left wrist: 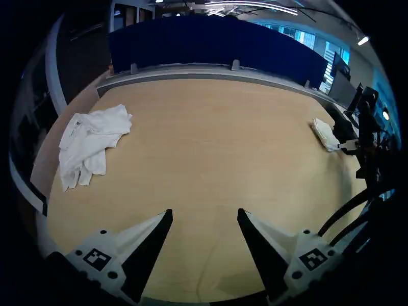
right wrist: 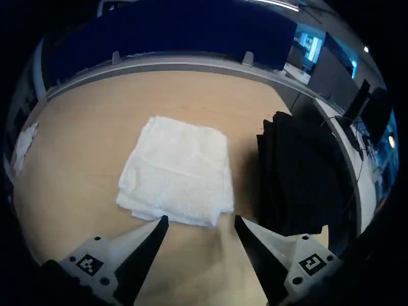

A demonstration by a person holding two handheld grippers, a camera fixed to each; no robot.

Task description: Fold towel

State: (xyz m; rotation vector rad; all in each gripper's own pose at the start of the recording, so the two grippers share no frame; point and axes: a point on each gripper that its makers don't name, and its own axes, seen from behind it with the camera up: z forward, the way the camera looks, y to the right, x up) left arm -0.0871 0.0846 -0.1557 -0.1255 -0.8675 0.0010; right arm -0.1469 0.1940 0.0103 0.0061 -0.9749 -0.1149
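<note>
Right gripper (right wrist: 200, 218), parted and empty, hangs just short of the folded towel (right wrist: 178, 171), we judge because folding is done; left gripper (left wrist: 204, 209) likewise parted.

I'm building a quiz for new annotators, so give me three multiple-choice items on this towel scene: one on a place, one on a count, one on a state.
1. In the right gripper view, what lies just right of the folded white towel?
A) a stack of black cloth
B) a red bowl
C) a laptop

2. How many white towels are on the table?
A) one
B) two
C) four

3. The right claw is:
A) shut on the towel
B) shut on a cup
C) open and empty

Answers:
1 A, the dark pile sits beside the towel's right edge.
2 B, one is folded and the other is the crumpled towel.
3 C, its fingers stand apart, pressing on nothing.
</note>
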